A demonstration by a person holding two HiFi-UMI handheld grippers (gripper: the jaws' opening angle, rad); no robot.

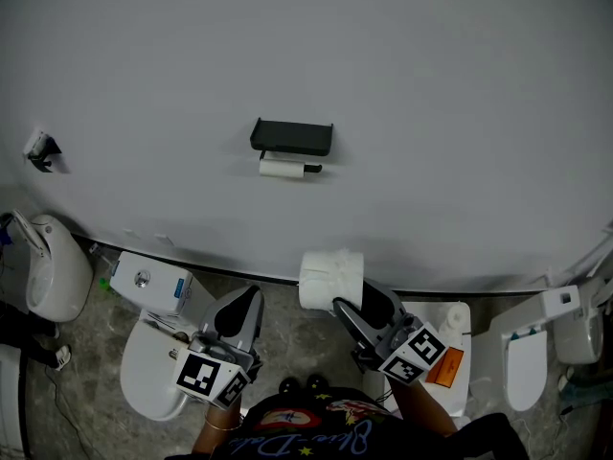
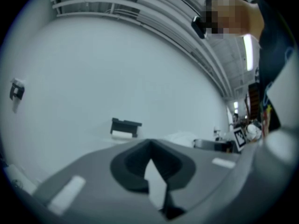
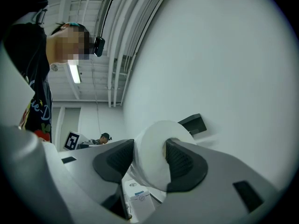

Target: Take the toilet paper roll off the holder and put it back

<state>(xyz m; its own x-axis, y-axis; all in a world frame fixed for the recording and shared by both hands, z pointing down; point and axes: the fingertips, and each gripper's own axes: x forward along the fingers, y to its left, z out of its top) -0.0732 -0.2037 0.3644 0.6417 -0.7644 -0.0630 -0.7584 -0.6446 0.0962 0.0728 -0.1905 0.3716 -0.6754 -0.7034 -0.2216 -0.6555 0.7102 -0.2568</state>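
The right claw (image 3: 149, 161) grips the toilet paper roll (image 1: 329, 278) near the person, well below the black holder (image 1: 292, 137) on the far wall (image 1: 431, 84); the left claw (image 2: 150, 155) is closed narrow and empty, to its left.

- A white wall (image 1: 431, 84) fills most of the head view.
- A small dark fixture (image 1: 40, 149) is mounted far left on the wall.
- A white cistern (image 1: 148, 281) with a blue label stands at the wall's foot, with a toilet bowl (image 1: 139, 391) just in front of it.
- Another white toilet (image 1: 525, 362) sits at the wall's foot, far right.
- A grey stone-patterned floor (image 1: 287, 333) meets the wall.
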